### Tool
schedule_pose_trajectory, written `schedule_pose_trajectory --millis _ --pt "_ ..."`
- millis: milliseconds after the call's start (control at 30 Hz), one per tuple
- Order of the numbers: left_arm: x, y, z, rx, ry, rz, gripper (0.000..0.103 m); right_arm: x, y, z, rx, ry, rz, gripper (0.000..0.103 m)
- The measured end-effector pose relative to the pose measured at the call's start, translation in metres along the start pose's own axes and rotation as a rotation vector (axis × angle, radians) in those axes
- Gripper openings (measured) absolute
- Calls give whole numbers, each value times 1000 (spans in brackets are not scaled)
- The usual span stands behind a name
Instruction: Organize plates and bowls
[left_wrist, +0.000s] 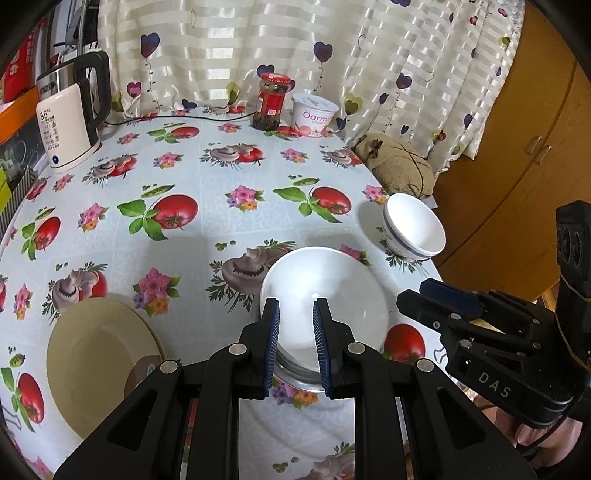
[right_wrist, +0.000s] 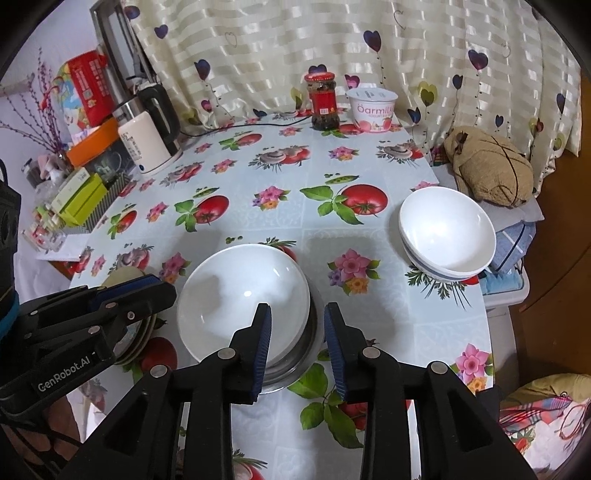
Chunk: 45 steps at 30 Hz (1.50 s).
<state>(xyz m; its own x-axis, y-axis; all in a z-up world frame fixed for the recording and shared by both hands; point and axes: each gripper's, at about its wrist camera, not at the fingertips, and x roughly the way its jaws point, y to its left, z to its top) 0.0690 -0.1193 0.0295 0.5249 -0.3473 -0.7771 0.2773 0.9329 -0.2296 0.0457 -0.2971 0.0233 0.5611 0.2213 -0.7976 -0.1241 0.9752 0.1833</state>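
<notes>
A white plate rests on a steel bowl near the table's front; it also shows in the right wrist view. My left gripper is open just above the plate's near rim. My right gripper is open, its fingers either side of the steel bowl's right rim; it also appears at the right of the left wrist view. A stack of beige plates lies front left. A white bowl with a blue band stands at the right edge, seen again in the right wrist view.
A kettle stands back left with its cord. A red-lidded jar and a yogurt tub stand at the back by the curtain. A burlap bundle lies off the table's right side. Boxes crowd the left.
</notes>
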Motion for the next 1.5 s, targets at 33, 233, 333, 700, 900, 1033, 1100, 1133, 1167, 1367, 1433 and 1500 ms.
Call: schedule_pose_trajectory --millis 33,233,333,700,900,1033,1100,1133,1167,1367,1433,1500 --pt "-1 -1 0 1 -2 0 20 -3 0 0 0 -5 -1 32" --pt "-3 -10 6 17 -11 -12 20 -15 -3 -1 7 -28 -7 34" --pt "-2 -15 8 27 -10 -19 20 -18 -7 -1 14 -34 -12 34" --pt "13 -31 21 62 2 -40 20 -20 -20 0 30 -50 -33 34" --pt "27 -43 33 87 14 -52 20 -12 -38 4 63 -43 -39 35" --pt "37 -54 39 106 24 -76 20 -8 -50 5 72 -43 -59 35" --pt "42 -57 42 111 29 -87 20 -7 -55 6 79 -44 -68 35" --pt "46 -60 43 113 33 -93 20 -7 -58 7 82 -46 -73 35" --pt "48 -61 44 114 35 -95 20 -6 -61 7 86 -48 -77 35" --pt "62 -72 54 119 45 -111 20 -2 -79 10 105 -45 -96 35" --pt "67 -77 59 123 47 -120 20 -1 -85 11 108 -46 -112 35" --pt "71 -82 65 129 49 -128 20 0 -92 14 116 -50 -118 35"
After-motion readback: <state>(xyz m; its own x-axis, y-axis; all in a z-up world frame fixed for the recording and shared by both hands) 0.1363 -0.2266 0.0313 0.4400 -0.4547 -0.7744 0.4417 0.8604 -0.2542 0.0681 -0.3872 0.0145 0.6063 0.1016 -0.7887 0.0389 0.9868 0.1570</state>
